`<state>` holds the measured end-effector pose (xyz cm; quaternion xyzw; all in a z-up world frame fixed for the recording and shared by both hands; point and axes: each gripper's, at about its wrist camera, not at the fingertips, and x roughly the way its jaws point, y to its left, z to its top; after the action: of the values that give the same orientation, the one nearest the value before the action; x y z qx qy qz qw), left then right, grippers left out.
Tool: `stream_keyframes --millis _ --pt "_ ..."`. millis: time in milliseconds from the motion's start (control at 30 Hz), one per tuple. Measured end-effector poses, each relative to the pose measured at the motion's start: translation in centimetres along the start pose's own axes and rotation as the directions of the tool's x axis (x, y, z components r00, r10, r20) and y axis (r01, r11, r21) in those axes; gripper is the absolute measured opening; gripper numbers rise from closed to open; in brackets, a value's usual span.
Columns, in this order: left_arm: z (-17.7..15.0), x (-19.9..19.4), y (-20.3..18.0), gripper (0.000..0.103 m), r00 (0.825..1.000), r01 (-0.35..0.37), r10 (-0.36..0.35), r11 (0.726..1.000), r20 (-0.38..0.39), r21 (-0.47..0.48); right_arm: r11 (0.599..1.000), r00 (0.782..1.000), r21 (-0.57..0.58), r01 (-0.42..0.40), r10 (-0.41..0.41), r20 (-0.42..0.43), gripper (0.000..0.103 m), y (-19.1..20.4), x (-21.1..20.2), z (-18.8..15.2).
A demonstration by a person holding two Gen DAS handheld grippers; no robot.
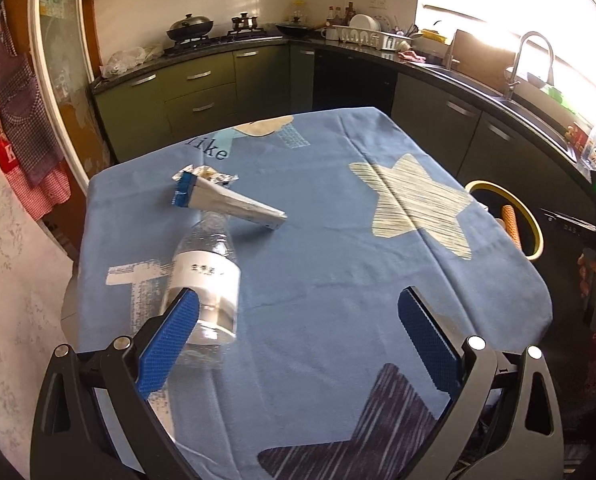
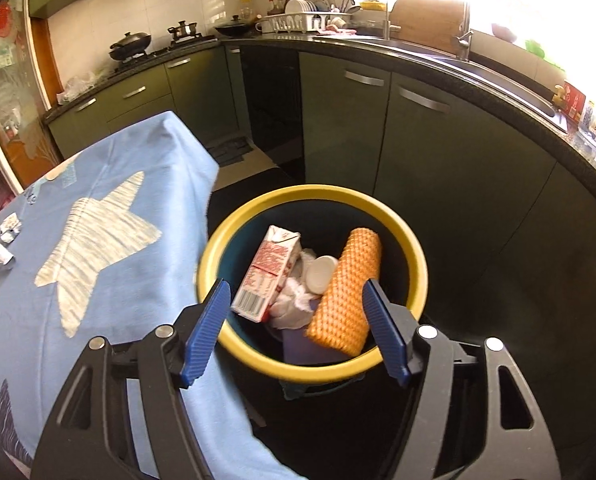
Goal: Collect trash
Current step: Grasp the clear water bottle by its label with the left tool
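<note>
A clear plastic bottle (image 1: 209, 276) with a white label lies on the blue tablecloth (image 1: 318, 240). A flattened toothpaste tube (image 1: 233, 202) and a crumpled wrapper (image 1: 205, 174) lie just beyond it. My left gripper (image 1: 298, 304) is open above the table, its left finger (image 1: 169, 340) beside the bottle's base. My right gripper (image 2: 293, 300) is open and empty over the yellow-rimmed bin (image 2: 412, 248). The bin holds a milk carton (image 2: 265, 276), an orange roll (image 2: 350, 292), a white lid (image 2: 321, 274) and crumpled tissue (image 2: 293, 308). The bin also shows in the left wrist view (image 1: 532, 224).
The table edge (image 2: 205, 208) hangs right next to the bin. Green kitchen cabinets (image 2: 418, 140) and a dark counter with a sink (image 2: 498, 68) curve behind it. Aprons (image 1: 21, 132) hang on the wall to the left of the table.
</note>
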<state>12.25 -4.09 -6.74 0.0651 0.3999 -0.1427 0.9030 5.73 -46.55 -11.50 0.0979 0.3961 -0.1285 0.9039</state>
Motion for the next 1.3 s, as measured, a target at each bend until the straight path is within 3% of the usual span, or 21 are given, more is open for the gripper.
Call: stream_keyframes --millis 233,633,867,933,1200,1300 --pt "0.6 3.4 4.0 0.098 0.994 -0.079 0.077 0.997 -0.082 -0.013 0.998 0.998 -0.024 -0.057 0.056 -0.024 0.065 2.3 0.5 -0.7" --pt "2.1 12.1 7.6 0.098 0.954 -0.045 0.023 0.997 -0.299 -0.065 0.996 0.994 -0.038 -0.085 0.082 -0.067 0.067 3.3 1.8 -1.3" --pt "2.5 14.2 7.5 0.097 0.935 -0.065 0.045 0.997 -0.351 -0.044 0.994 0.991 -0.050 -0.102 0.097 -0.087 0.067 4.1 2.5 -1.4" --pt "2.5 14.4 7.3 0.095 0.933 -0.064 0.047 0.997 -0.356 -0.037 0.993 0.991 -0.053 -0.105 0.100 -0.092 0.068 4.2 2.7 -1.4" --pt "2.2 14.8 7.3 0.066 0.925 -0.065 0.045 0.997 -0.378 -0.041 0.990 0.988 -0.067 -0.121 0.114 -0.103 0.068 5.0 3.1 -1.4" --pt "2.2 14.9 7.3 0.065 0.925 -0.066 0.047 0.997 -0.377 -0.039 0.990 0.988 -0.068 -0.123 0.115 -0.105 0.068 5.1 3.1 -1.4"
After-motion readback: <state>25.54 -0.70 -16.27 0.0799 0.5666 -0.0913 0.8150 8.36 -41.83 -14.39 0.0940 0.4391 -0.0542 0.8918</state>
